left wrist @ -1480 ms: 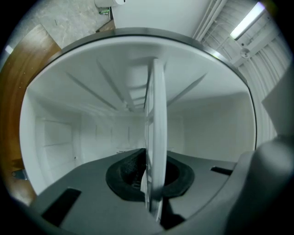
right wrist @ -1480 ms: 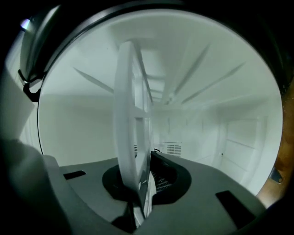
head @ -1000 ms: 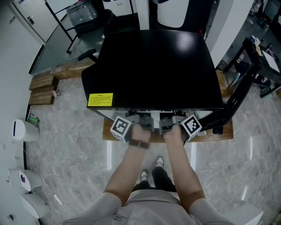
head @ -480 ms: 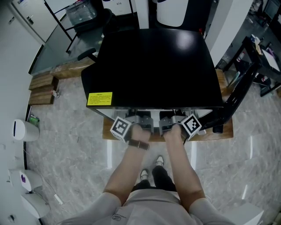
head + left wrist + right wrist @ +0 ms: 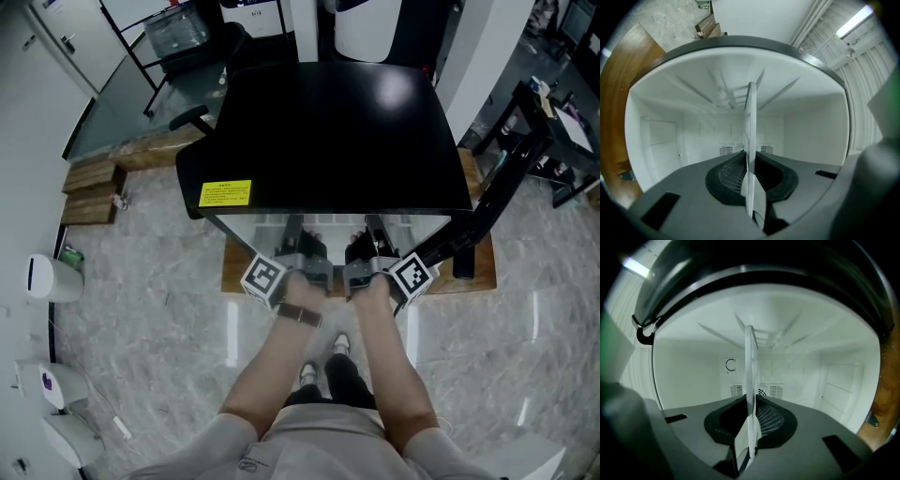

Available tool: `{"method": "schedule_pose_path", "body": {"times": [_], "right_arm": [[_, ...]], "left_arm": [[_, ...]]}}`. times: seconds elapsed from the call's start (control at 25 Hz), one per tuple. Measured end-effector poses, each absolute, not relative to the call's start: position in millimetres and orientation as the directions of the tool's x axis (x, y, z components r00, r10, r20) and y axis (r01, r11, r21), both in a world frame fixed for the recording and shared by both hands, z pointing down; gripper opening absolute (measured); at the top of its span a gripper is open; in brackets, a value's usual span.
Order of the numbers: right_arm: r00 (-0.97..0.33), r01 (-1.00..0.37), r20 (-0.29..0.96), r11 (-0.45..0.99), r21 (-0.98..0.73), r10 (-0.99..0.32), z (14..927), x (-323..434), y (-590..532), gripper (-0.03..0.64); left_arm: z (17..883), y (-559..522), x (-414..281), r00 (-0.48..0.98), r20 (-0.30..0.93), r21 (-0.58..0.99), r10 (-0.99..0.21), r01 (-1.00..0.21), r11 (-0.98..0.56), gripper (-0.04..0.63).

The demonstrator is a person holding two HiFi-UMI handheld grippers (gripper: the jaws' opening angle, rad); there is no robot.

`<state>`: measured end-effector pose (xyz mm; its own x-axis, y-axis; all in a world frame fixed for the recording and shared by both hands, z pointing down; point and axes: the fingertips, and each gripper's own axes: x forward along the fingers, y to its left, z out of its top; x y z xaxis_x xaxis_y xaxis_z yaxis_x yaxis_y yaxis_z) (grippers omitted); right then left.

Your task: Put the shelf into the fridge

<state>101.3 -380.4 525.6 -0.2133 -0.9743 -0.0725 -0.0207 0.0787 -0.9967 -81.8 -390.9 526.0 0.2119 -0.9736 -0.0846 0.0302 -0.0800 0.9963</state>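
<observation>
A small black fridge point(image 5: 337, 131) stands in front of me, its door point(image 5: 487, 202) swung open to the right. Its white inside point(image 5: 693, 136) fills both gripper views. In the head view the clear shelf point(image 5: 333, 225) lies flat at the fridge mouth. My left gripper point(image 5: 302, 246) and right gripper point(image 5: 366, 246) sit side by side on its near edge. In the left gripper view the shelf point(image 5: 750, 140) shows edge-on as a thin pale line, with the left gripper point(image 5: 750, 187) shut on it. The right gripper point(image 5: 749, 427) is likewise shut on the shelf point(image 5: 750, 380).
The fridge rests on a wooden board point(image 5: 234, 272) on a marble floor. Wooden blocks point(image 5: 89, 187) lie at the left, white devices point(image 5: 52, 277) further left. A chair and wire rack point(image 5: 187, 37) stand behind, and a dark stand point(image 5: 572, 131) at the right. A vent point(image 5: 740, 390) marks the fridge's back wall.
Both grippers now sit a little further from the fridge's top edge in the head view. More of the shelf and the white inside shows between them. Both stay shut on the shelf.
</observation>
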Motion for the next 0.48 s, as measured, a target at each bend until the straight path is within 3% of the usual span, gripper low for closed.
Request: {"method": "schedule_pose_path", "body": {"times": [0.48], "right_arm": [[-0.318,-0.095,-0.053,0.088,-0.992,-0.947,520,79,-298,0.024]], "left_arm": [[525,-312,-57,0.382,-0.06,0.998,-0.922,-0.007,-0.067,0.006]]}}
